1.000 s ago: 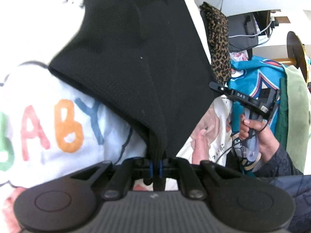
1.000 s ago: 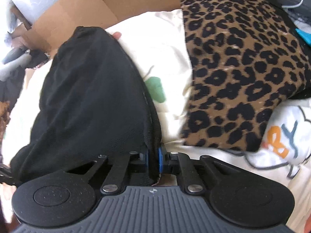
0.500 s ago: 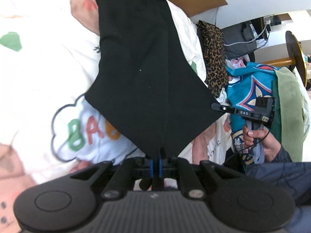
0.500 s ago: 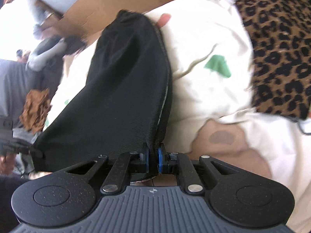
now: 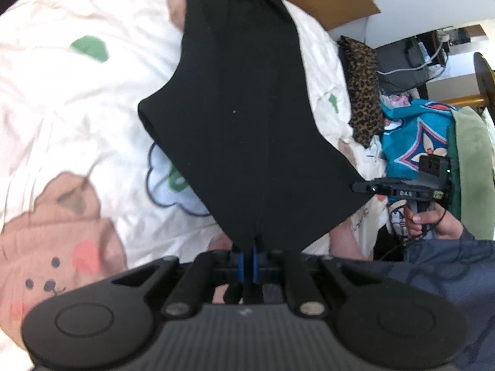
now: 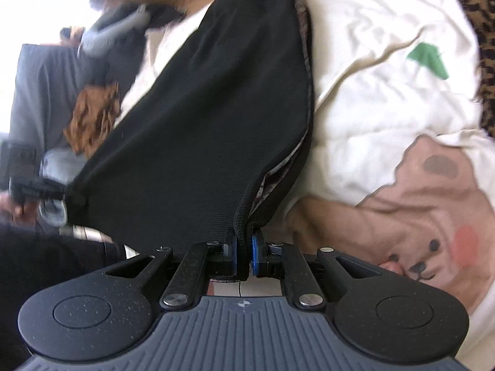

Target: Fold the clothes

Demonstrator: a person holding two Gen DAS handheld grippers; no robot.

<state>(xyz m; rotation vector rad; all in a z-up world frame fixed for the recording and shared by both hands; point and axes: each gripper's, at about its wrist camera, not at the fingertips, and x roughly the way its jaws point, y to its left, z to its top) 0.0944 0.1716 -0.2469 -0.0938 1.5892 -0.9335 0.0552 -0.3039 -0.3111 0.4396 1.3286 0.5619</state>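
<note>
Both fingers (image 5: 239,261) (image 6: 256,252) pinch black garment (image 5: 247,117) (image 6: 210,114) corners.

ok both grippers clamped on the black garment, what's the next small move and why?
Probably lower both grippers together to lay the black garment onto the printed blanket. The left gripper and right gripper each pinch an edge, and the cloth hangs stretched between them above the bed, not yet flat enough to fold.

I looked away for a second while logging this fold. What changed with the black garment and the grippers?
The black garment has been drawn toward the person and spread: the BABY print it had left showing is now mostly covered, and more of the cartoon bedspread shows. Nothing was released; the left gripper and right gripper stay shut on its edges.
</note>
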